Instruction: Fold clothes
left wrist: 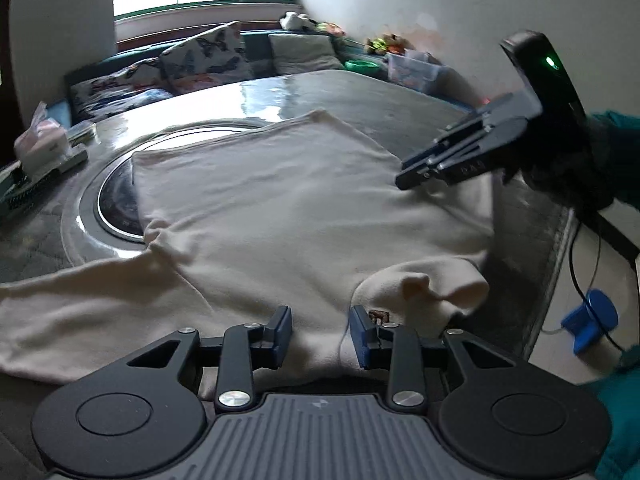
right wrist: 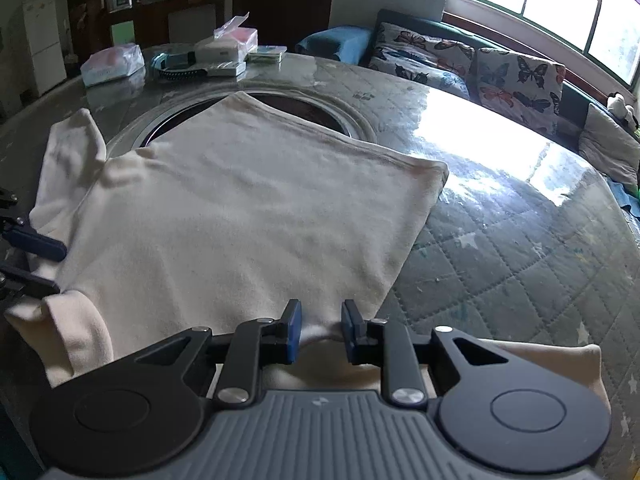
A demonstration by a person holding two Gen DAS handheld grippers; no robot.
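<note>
A cream long-sleeved shirt lies spread flat on the table, its hem at the far side. In the left wrist view my left gripper sits at the near edge by the collar, with a bunch of cloth between its blue pads. One sleeve trails left. My right gripper comes in from the right, nearly closed at the shirt's right edge. In the right wrist view the right gripper pinches a raised ridge of the shirt. The left gripper shows at the far left, cloth between its fingers.
The table has a quilted grey cover under glossy plastic and a round recessed hob, partly under the shirt. Tissue packs and boxes stand at its far side. A sofa with butterfly cushions runs under the window. A blue object lies on the floor.
</note>
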